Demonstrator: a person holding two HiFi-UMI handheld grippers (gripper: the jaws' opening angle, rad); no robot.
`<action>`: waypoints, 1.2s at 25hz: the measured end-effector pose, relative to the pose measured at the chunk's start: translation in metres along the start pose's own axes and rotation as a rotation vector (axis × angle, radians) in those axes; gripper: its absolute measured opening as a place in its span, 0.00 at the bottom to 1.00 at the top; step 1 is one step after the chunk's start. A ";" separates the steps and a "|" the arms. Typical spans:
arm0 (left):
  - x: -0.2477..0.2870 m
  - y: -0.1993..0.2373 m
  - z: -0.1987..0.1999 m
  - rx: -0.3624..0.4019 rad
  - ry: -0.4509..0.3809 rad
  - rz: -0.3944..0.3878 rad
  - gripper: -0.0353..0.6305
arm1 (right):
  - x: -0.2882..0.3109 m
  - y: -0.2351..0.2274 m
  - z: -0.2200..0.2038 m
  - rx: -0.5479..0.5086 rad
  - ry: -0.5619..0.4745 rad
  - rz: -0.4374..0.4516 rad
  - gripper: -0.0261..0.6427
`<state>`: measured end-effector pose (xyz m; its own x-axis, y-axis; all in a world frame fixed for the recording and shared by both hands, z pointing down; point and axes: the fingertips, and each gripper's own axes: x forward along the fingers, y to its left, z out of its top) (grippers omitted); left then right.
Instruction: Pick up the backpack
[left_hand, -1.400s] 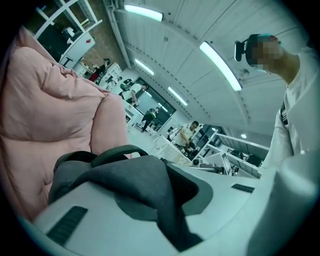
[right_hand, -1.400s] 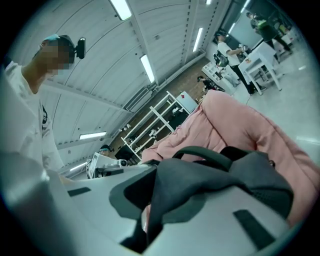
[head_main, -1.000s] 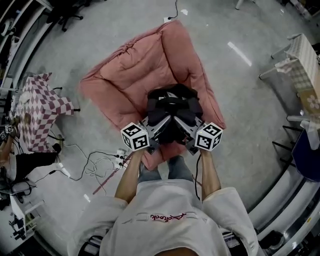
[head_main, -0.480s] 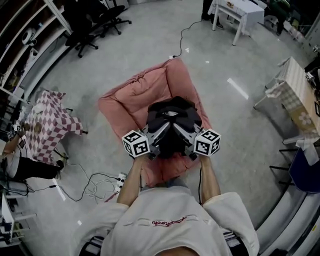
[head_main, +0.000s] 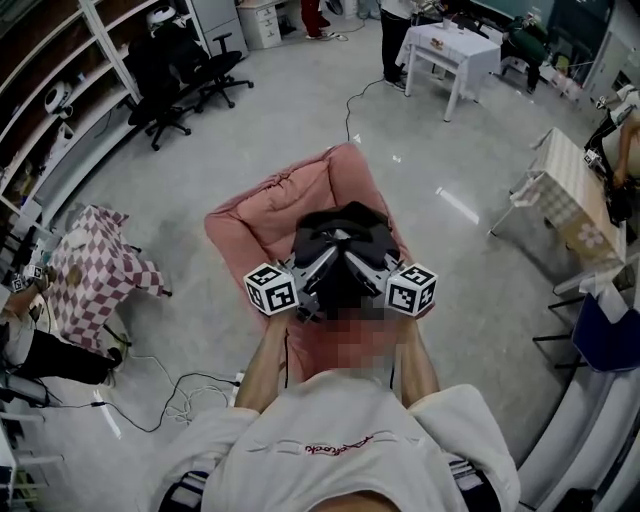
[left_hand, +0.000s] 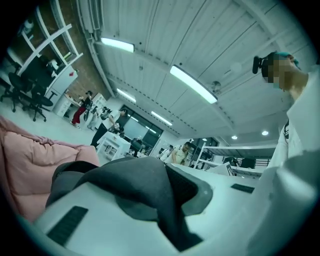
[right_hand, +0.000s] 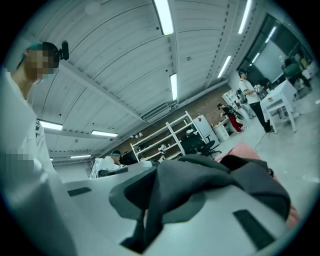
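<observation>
A puffy, quilted pink cushion (head_main: 262, 215) sprawls on the smooth grey floor (head_main: 480, 150). Over it is the black backpack (head_main: 345, 232), soft and slumped, its woven fabric creased. 2 bare forearms reach forward side by side. The left gripper (head_main: 318, 268) and right gripper (head_main: 372, 268) point level, each clenched on a fold of backpack fabric.

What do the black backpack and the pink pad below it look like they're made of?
Backpack: probably woven synthetic fabric, matte black; it sags in soft folds.
Pink pad: seemingly a stuffed cloth quilt, matte; puffy with stitched creases and a gathered edge.
</observation>
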<state>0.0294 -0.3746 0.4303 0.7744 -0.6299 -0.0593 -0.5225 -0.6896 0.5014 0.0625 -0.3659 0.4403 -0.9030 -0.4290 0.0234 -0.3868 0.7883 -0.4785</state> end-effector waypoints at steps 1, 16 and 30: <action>-0.007 -0.004 -0.002 -0.001 0.001 -0.007 0.13 | -0.001 0.007 -0.003 -0.002 -0.002 -0.009 0.11; -0.122 -0.085 0.000 0.075 0.009 -0.125 0.13 | -0.016 0.148 -0.042 -0.061 -0.072 -0.084 0.11; -0.249 -0.145 -0.036 0.071 0.008 -0.077 0.13 | -0.023 0.269 -0.124 -0.031 -0.036 -0.066 0.11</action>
<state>-0.0748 -0.1047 0.4039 0.8159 -0.5715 -0.0881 -0.4853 -0.7596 0.4331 -0.0438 -0.0896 0.4198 -0.8685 -0.4951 0.0222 -0.4511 0.7711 -0.4494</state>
